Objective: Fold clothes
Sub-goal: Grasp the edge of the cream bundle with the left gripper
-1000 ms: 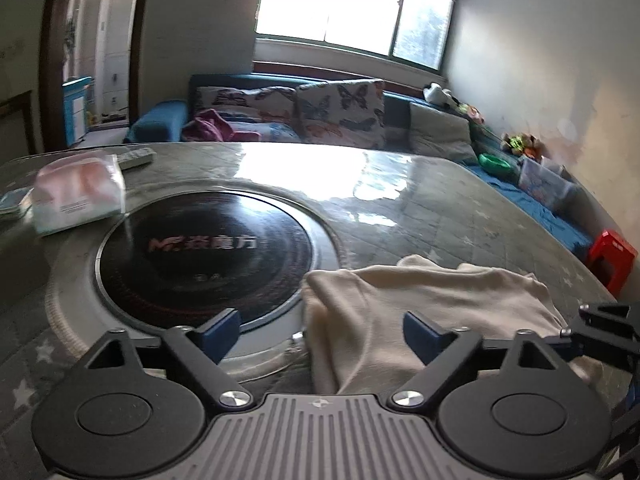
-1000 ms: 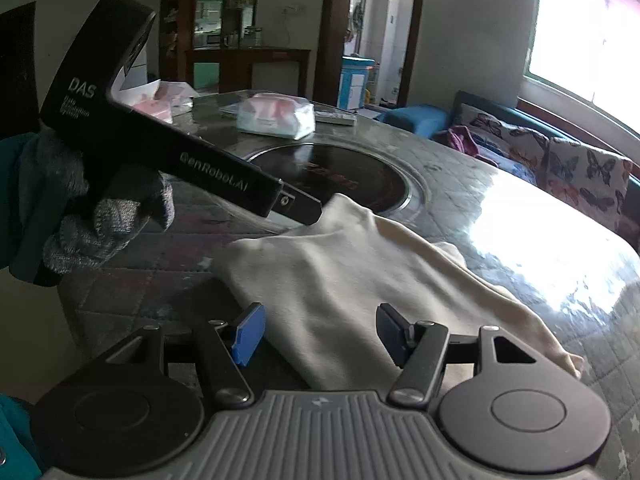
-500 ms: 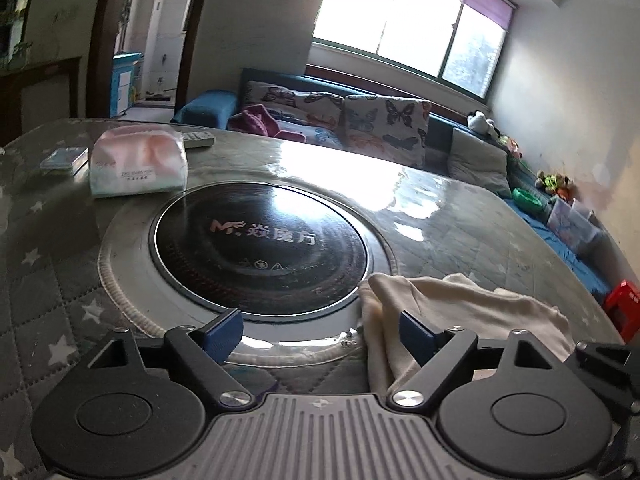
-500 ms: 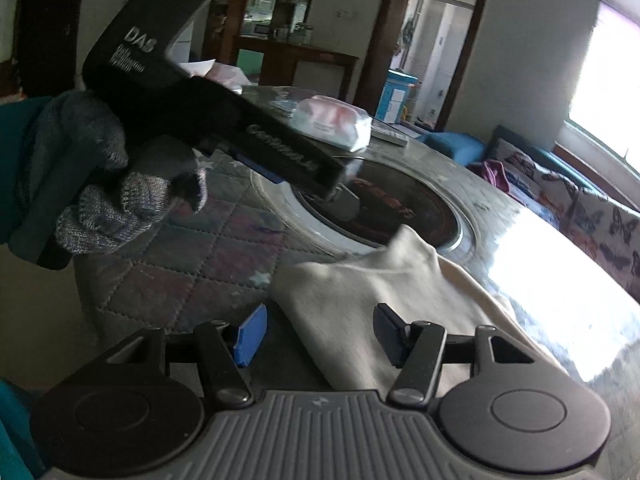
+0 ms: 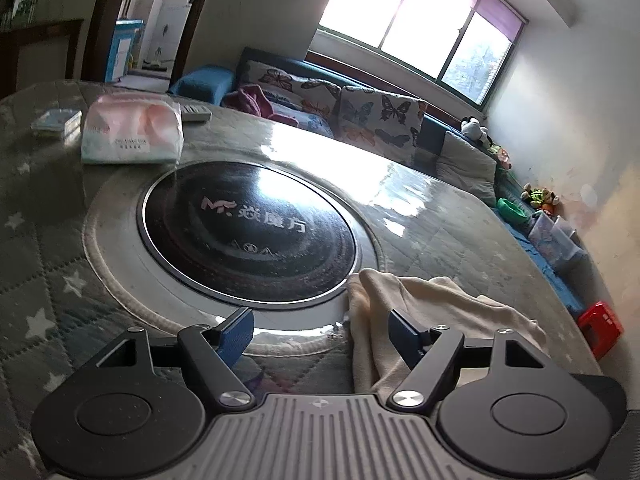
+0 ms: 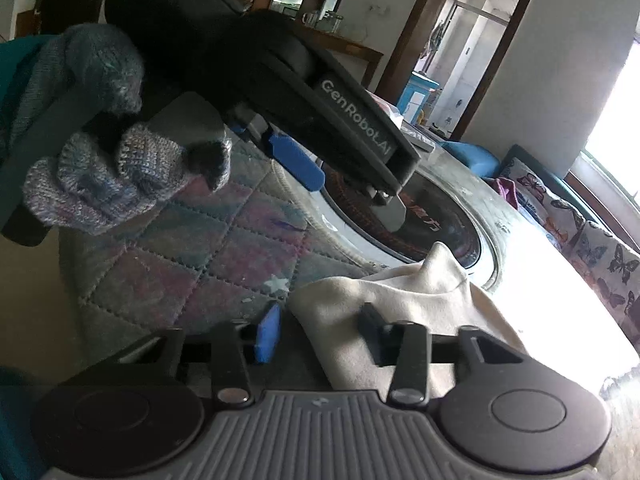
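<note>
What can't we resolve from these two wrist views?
- Cream garment: near part hidden behind the left gripper body, left wrist view; type unclear.
- Garment's far edge: lost in window glare, right wrist view.
- Right gripper: whether its pads pinch the cloth is unclear.

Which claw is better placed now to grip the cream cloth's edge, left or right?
Probably right. The right claw, just closing, has the cream cloth corner between its fingers; the left claw meets it only at one finger.

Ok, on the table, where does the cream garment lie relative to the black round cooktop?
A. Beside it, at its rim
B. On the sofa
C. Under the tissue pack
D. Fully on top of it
A: the garment lies on the table at the edge of the cooktop, not covering its black glass.
</note>
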`<state>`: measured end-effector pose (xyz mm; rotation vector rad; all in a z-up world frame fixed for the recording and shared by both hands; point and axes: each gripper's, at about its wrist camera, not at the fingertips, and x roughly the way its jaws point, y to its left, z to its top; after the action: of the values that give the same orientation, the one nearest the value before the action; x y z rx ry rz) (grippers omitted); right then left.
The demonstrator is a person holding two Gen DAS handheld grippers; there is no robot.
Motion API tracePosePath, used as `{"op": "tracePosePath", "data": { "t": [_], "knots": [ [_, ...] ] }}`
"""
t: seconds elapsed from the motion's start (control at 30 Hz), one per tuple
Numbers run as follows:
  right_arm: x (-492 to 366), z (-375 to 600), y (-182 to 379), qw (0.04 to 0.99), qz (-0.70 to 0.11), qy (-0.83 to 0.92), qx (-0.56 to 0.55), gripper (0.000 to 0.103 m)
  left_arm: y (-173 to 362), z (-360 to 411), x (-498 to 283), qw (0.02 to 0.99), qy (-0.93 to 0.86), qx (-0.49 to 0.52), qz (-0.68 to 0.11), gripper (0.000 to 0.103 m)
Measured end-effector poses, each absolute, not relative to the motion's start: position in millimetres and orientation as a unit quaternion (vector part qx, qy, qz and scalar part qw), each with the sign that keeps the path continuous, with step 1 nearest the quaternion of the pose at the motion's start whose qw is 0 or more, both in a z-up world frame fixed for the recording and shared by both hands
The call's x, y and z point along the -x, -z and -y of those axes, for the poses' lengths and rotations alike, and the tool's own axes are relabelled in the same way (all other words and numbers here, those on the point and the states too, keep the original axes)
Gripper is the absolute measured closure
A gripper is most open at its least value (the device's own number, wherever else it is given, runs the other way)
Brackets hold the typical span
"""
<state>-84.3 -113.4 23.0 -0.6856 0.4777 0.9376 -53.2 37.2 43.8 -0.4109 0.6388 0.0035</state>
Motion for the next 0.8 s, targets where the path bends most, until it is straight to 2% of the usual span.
{"op": "tracePosePath", "data": {
  "t": [0.03,0.1,0.27,0.5,0.8],
  "knots": [
    [83,114,-22,0.81,-0.226,-0.438,0.317,0.07,-43,-37,52,0.927,0.001,0.203,-0.314,0.027],
    [80,115,-22,0.812,-0.23,-0.439,0.308,0.081,-43,-34,51,0.925,0.007,0.209,-0.317,0.027],
    [67,126,-31,0.822,-0.253,-0.445,0.249,0.094,-42,-32,45,0.915,0.019,0.238,-0.326,0.026],
    [46,148,-50,0.832,-0.285,-0.452,0.148,0.096,-37,-34,33,0.886,0.024,0.308,-0.346,0.025],
    [37,169,-60,0.836,-0.282,-0.458,0.105,0.097,-23,-32,23,0.845,0.037,0.387,-0.367,0.025]
  ]
}}
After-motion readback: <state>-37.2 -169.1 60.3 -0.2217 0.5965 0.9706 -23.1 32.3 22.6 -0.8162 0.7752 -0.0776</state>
